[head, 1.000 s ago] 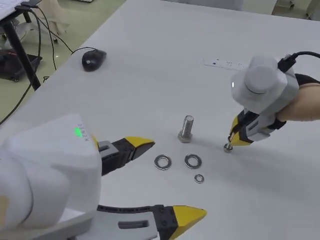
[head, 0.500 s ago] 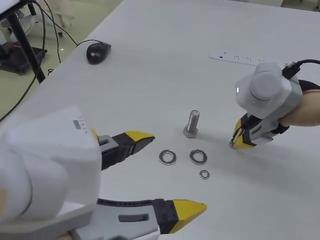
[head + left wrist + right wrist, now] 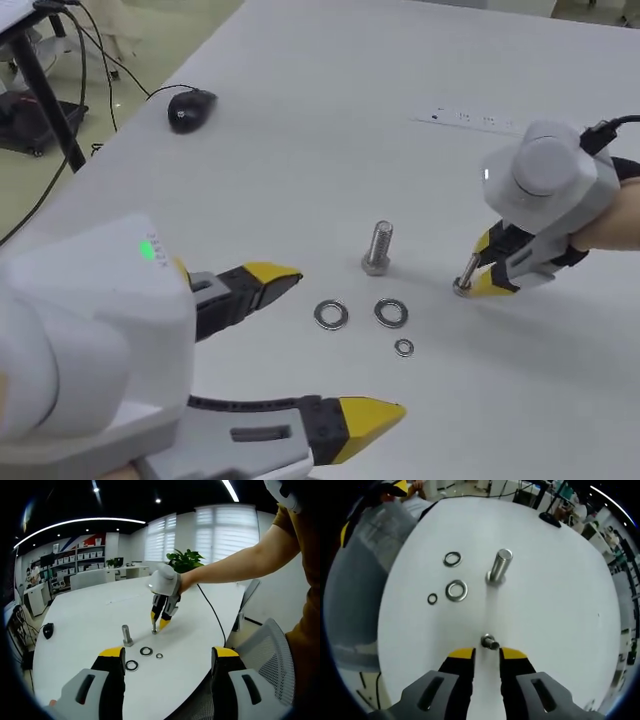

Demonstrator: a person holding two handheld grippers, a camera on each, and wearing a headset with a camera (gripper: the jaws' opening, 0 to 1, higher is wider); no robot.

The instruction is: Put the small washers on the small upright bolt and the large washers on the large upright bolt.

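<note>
Right gripper (image 3: 488,654), grip untellable, at tilted small silver bolt (image 3: 489,641), left gripper (image 3: 168,652) gaping: seemingly standing it upright, then needing gentle release.

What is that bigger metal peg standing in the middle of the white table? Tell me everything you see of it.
It is a large silvery bolt, steel by its look, standing upright on its hexagonal head on the white table, threaded shaft pointing up. The shaft is bare; the flat silvery ring washers lie nearby, apart from it. Only the table touches it.
</note>
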